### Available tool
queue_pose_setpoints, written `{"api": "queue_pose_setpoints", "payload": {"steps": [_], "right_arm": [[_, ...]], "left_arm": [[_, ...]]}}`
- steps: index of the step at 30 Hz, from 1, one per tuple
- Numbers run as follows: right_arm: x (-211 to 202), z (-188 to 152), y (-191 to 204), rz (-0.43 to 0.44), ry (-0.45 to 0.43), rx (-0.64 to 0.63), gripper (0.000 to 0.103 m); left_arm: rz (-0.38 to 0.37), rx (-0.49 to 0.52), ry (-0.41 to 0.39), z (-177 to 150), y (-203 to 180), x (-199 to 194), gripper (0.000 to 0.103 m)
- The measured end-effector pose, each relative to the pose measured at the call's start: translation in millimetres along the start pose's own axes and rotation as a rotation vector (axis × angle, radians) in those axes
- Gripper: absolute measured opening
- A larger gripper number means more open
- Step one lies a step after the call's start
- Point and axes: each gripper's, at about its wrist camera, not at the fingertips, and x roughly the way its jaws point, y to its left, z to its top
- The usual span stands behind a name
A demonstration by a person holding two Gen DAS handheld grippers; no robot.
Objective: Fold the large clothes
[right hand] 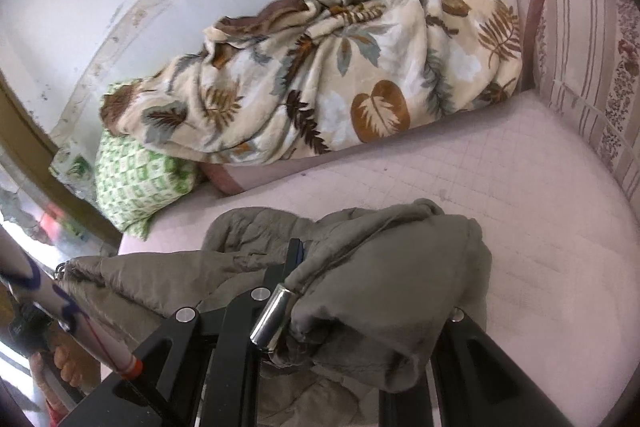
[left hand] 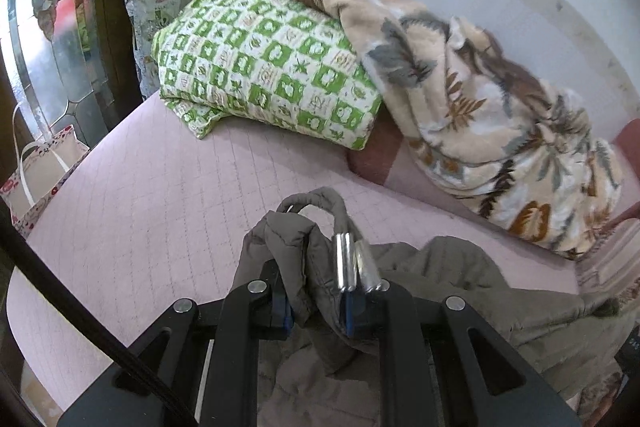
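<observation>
A grey-brown padded jacket hangs between my two grippers above the pink quilted bed. My left gripper is shut on a bunched edge of the jacket, with a drawstring loop and metal cord ends beside its right finger. In the right wrist view the jacket drapes over my right gripper, hiding its right finger. The left finger presses into the fabric. A metal cord end hangs by it.
A green-and-white patterned pillow and a crumpled leaf-print blanket lie along the white wall. A striped cushion stands at the bed's right end. A floral bag sits by a glass door on the left.
</observation>
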Motion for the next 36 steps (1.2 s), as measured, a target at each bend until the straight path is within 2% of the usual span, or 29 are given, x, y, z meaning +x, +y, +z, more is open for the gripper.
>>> {"api": "queue_pose_setpoints", "payload": {"steps": [6, 14, 30, 36], "right_arm": [[61, 18, -12, -0.016, 0.057, 0.058, 0.018], [121, 17, -29, -0.03, 0.106, 0.094, 0.018], [190, 6, -66, 0.004, 0.141, 0.157, 0.019], [209, 2, -71, 0.023, 0.143, 0.158, 0.019]], "left_arm": [[0.066, 0.038, 0.04, 2, -14, 58, 0.017], [0.093, 0.047, 0.109, -2, -20, 124, 0.017], [0.123, 0.048, 0.162, -23, -33, 212, 0.021], [0.068, 0.002, 0.205, -27, -25, 233, 0.027]]}}
